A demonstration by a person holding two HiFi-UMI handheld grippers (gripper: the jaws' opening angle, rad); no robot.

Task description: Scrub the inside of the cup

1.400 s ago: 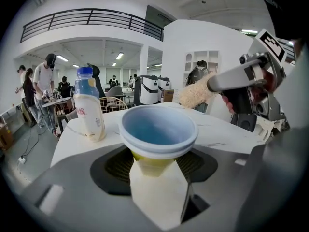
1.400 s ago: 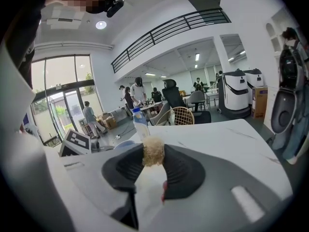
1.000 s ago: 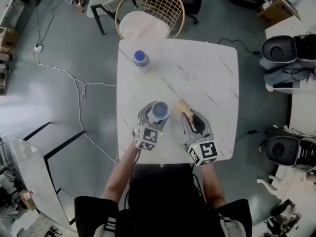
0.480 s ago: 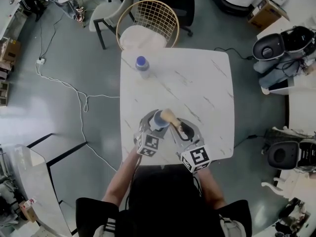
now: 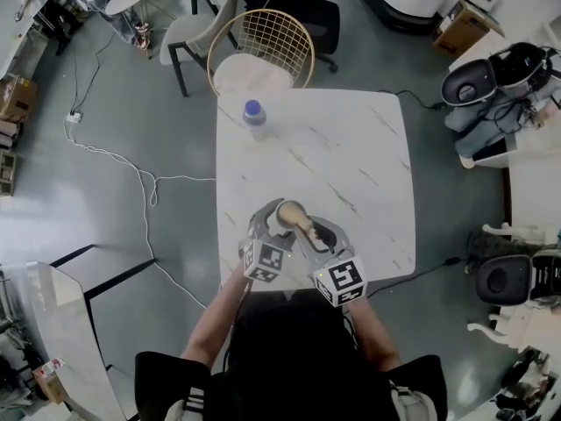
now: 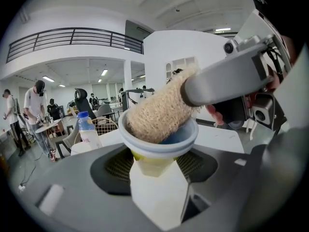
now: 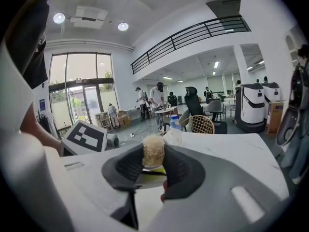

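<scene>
Cup, pale blue plastic: clamped upright between left gripper jaws. Tan loofah scrubber, pinched by right gripper, slants into its mouth from the right.

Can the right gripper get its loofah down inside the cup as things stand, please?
Probably yes: the right gripper holds the loofah, whose tip sits in the open mouth of the cup, held by the left gripper.
</scene>
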